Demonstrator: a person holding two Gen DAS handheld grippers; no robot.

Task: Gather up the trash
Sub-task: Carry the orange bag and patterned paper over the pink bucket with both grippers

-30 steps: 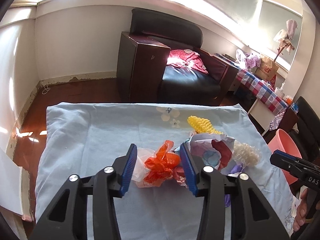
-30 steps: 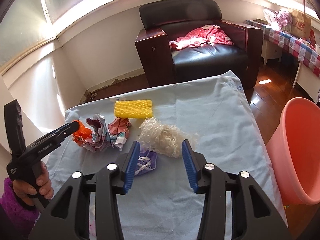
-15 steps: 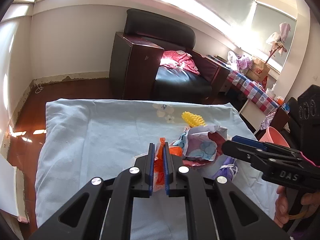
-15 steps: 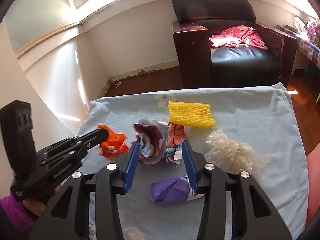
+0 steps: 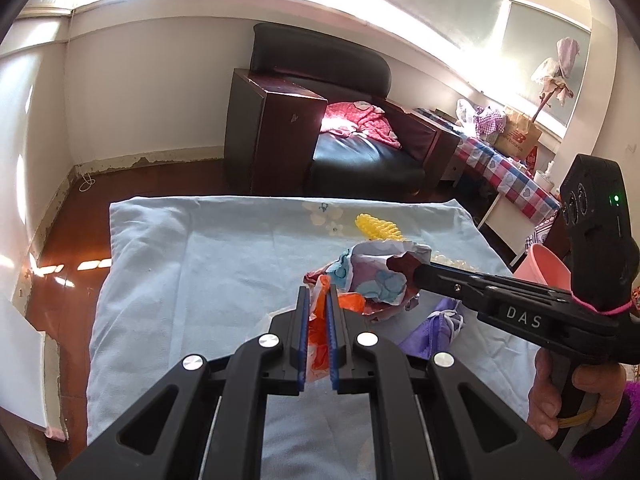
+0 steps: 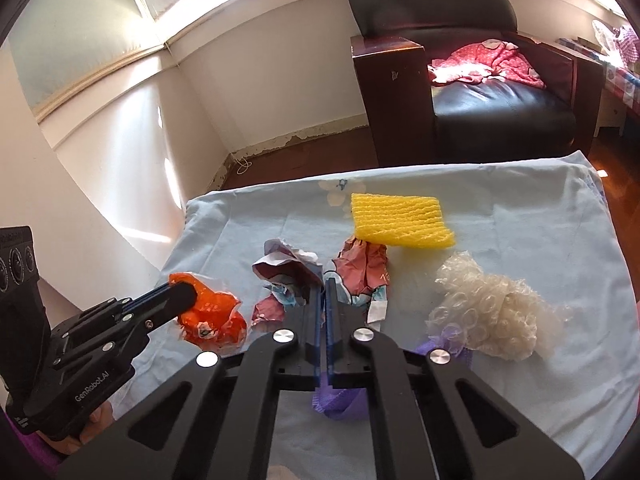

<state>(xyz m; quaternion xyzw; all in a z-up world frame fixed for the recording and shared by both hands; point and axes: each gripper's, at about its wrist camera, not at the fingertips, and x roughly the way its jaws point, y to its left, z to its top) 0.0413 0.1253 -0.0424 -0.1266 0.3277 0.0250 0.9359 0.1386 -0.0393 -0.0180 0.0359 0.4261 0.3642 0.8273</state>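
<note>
We see hard daylight blowing out the windows (image 5: 420,12); sun patches glare on the walls; fisheye edges curve darkly.

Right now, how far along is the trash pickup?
Nothing looks binned yet; the pink tub is only partly in view. In hand: left tongs are shut on the orange plastic wrapper, and right tongs have just closed on the crumpled printed paper. Left on the blue cloth: yellow foam net, bubble wrap, purple bag.

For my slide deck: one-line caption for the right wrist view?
Right gripper shut on crumpled printed paper; left gripper pinches an orange plastic wrapper.
</note>
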